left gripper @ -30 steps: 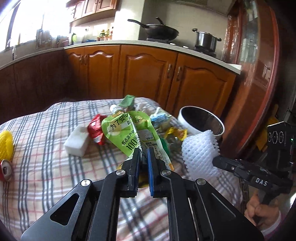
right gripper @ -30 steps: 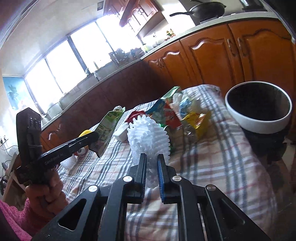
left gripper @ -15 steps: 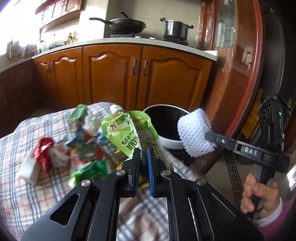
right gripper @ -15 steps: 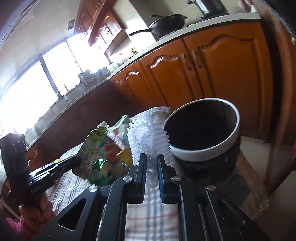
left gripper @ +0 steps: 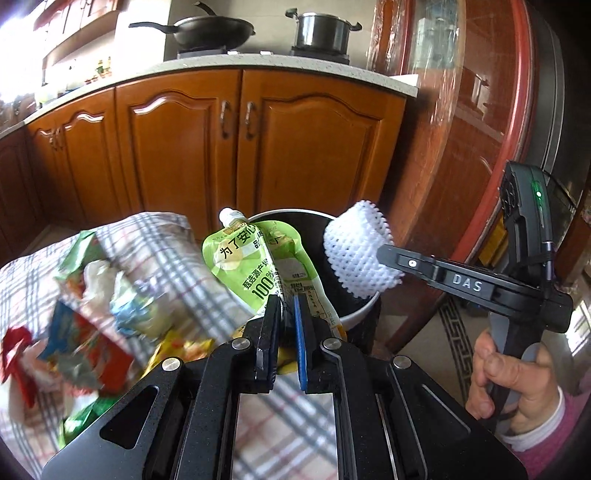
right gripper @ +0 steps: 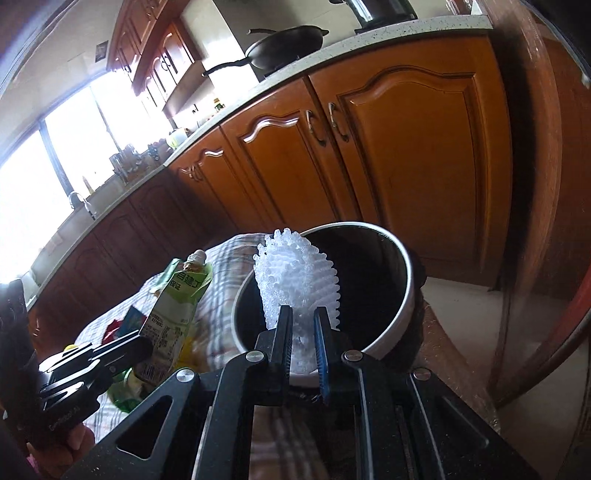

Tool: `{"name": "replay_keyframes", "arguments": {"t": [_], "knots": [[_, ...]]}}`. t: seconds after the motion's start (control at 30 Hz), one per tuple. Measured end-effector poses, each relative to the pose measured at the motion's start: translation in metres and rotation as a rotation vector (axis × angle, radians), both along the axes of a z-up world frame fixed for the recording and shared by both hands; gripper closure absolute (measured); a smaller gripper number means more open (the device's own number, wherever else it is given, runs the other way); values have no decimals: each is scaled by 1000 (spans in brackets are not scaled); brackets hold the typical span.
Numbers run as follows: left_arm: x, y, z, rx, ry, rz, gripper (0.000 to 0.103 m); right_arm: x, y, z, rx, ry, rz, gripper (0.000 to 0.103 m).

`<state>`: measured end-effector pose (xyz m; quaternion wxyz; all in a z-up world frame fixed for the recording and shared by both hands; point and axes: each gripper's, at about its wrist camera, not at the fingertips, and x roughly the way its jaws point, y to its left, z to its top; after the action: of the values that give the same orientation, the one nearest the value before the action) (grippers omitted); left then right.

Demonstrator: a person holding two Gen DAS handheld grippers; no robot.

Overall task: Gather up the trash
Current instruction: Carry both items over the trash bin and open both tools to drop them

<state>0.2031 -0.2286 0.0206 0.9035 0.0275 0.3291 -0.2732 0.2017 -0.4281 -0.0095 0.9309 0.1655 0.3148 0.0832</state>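
Note:
My left gripper [left gripper: 285, 300] is shut on a green drink pouch [left gripper: 255, 262] with a white spout, held upright at the near rim of a round trash bin [left gripper: 360, 314] with a white rim and dark inside. My right gripper [right gripper: 303, 314] is shut on a white foam fruit net [right gripper: 295, 280], held over the bin's opening [right gripper: 369, 266]. In the left wrist view the net [left gripper: 356, 254] hangs from the right gripper [left gripper: 386, 254] above the bin. In the right wrist view the pouch [right gripper: 173, 306] sits left of the bin, in the left gripper [right gripper: 146, 341].
Several crumpled wrappers [left gripper: 92, 314] lie on the plaid-covered table [left gripper: 155, 243] to the left. Wooden kitchen cabinets [left gripper: 240, 147] stand behind, with a wok [left gripper: 210, 29] and a pot [left gripper: 321, 29] on the counter. A dark glazed wooden door [left gripper: 461, 129] stands to the right. A hand [left gripper: 509, 380] holds the right gripper's handle.
Both grippers have swung right from over the trash pile toward the bin, carrying the pouch and the foam net. The bin now lies directly under the net.

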Motion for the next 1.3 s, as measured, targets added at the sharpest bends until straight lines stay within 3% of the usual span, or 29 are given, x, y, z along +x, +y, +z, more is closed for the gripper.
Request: {"name": "replay_keyframes", "arguments": {"t": [0.47,0.57,0.6,0.67,0.7,0.73,0.83,0.9,1.03,1.3], "knots": [[59,-36,-23,-2,95,-24,96,48,-15,-20,-58,82,-24,91],[62,-41,-23,-4,101,-37,95,54,-15,-21,-70,97,-33,87],[63,-43,-22,0,95,-34,93,55,-14,-20,-71,101,-35,83],[61,-42,-22,4,91,-33,79,57,-16,-20,-60,105,-38,67],[59,-41,-20,4,83,-27,64,58,-17,-20,-51,100,-36,55],[58,-40,-19,4,75,-21,57,57,-18,-19,-46,92,-36,48],[49,-29,-17,-10,69,-13,56,53,-17,-16,-45,80,-42,46],[42,-22,-15,-22,70,-4,53,49,-18,-14,-25,67,-37,33],[19,0,-13,-35,55,27,46,31,-10,-9,9,31,-27,18],[-20,56,-13,-82,71,92,45,-6,26,-12,38,1,12,16]]}}
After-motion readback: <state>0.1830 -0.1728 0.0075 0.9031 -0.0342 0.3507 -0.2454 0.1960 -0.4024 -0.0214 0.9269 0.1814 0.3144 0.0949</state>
